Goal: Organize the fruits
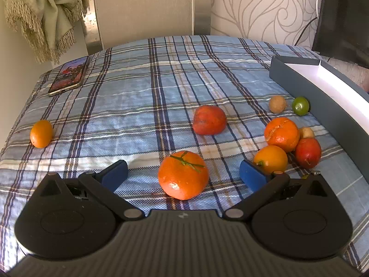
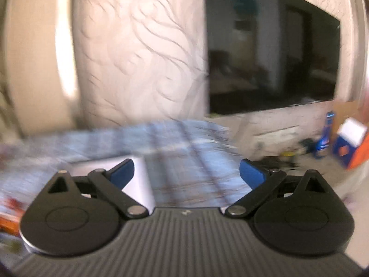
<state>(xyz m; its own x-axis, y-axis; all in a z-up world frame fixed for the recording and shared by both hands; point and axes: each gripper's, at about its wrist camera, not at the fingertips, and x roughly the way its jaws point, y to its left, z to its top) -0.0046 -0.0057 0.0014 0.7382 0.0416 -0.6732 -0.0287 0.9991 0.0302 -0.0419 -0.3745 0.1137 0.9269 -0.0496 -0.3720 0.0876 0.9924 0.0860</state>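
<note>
Phone (image 1: 68,76) on plaid cloth (image 1: 143,87) far-left, fringed throw (image 1: 43,16) behind; TV (image 2: 272,53) on wall.

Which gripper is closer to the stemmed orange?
Left. The left gripper is open around the stemmed orange; the right gripper faces the TV, orange unseen.

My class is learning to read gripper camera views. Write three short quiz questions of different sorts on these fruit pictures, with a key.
1. True or false: the left gripper is shut on the orange with the green stem.
2. Multiple choice: the phone lies at the A) far left B) far right C) near middle of the plaid cloth.
3. Fill in: the green lime sits beside the grey ____.

Key: 1 false, the fingers stand open on either side of it. 2 A. 3 box.
</note>
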